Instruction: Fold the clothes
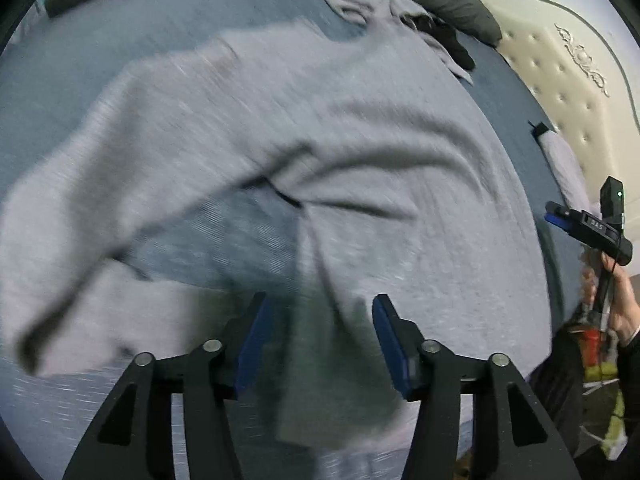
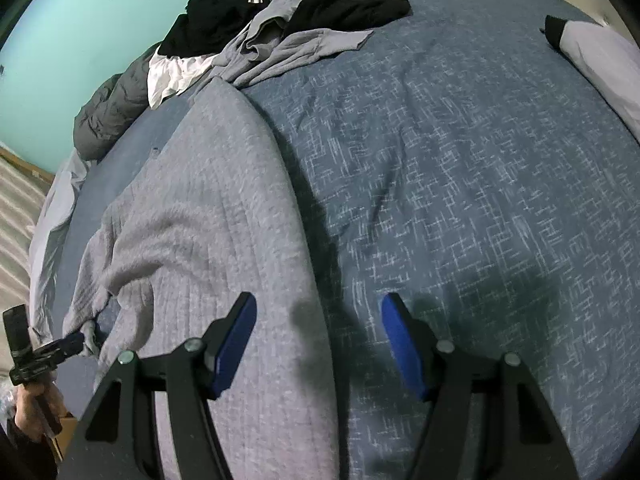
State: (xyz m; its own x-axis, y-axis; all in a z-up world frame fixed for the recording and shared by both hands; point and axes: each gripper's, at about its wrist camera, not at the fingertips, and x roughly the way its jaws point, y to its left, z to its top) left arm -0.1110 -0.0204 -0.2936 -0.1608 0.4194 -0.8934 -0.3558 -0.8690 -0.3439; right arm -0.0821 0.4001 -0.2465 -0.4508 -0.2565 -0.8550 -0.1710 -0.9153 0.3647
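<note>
A grey knit sweater (image 1: pixel 320 128) lies spread on the blue bedspread (image 2: pixel 460 200), motion-blurred in the left wrist view. My left gripper (image 1: pixel 320 320) is open, low over the sweater's near part, and a strip of grey fabric runs loosely between its blue pads (image 1: pixel 252 344). The right wrist view shows the left gripper (image 2: pixel 76 338) at a bunched edge of the sweater (image 2: pixel 208 220). My right gripper (image 2: pixel 318 320) is open above the sweater's right edge, nothing between its fingers. In the left wrist view the right gripper (image 1: pixel 556 214) hovers off the bed's right side, held by a hand (image 1: pixel 624 308).
A heap of black, white and grey clothes (image 2: pixel 248 28) lies at the far end of the bed by a dark grey duvet (image 2: pixel 112 108). A pale garment with a black collar (image 2: pixel 600 64) lies at the right. A cream tufted headboard (image 1: pixel 568 68) bounds one side.
</note>
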